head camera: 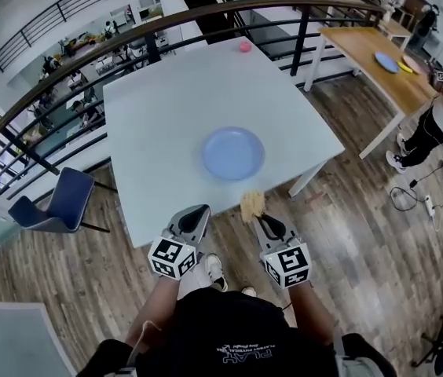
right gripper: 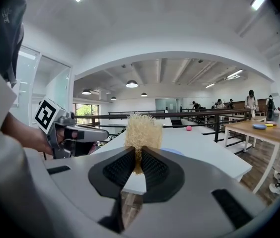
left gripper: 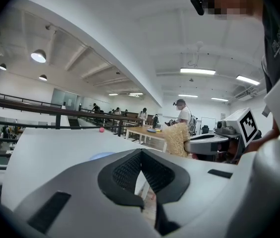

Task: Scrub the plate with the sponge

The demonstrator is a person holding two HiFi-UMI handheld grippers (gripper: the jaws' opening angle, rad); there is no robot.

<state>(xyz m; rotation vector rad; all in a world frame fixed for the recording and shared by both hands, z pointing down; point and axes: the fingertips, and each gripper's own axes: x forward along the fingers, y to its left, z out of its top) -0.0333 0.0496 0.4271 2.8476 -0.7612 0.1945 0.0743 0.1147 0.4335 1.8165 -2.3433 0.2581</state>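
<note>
A light blue plate (head camera: 233, 153) lies on the white table (head camera: 166, 108) near its front edge. The straw-coloured fibrous sponge (head camera: 252, 203) is pinched in my right gripper (head camera: 262, 220), held just off the table's front edge, short of the plate. In the right gripper view the sponge (right gripper: 142, 133) stands up between the shut jaws, with the plate (right gripper: 172, 151) showing behind it. My left gripper (head camera: 196, 217) hovers at the table's front edge, jaws closed with nothing between them. The left gripper view shows the plate (left gripper: 102, 156) low ahead and the sponge (left gripper: 176, 138) at the right.
A small pink ball (head camera: 245, 45) sits at the table's far edge beside a dark railing (head camera: 300, 10). A blue chair (head camera: 53, 203) stands at the left. A wooden table (head camera: 382, 65) with plates and a standing person (head camera: 441, 120) are at the right. Wood floor lies below.
</note>
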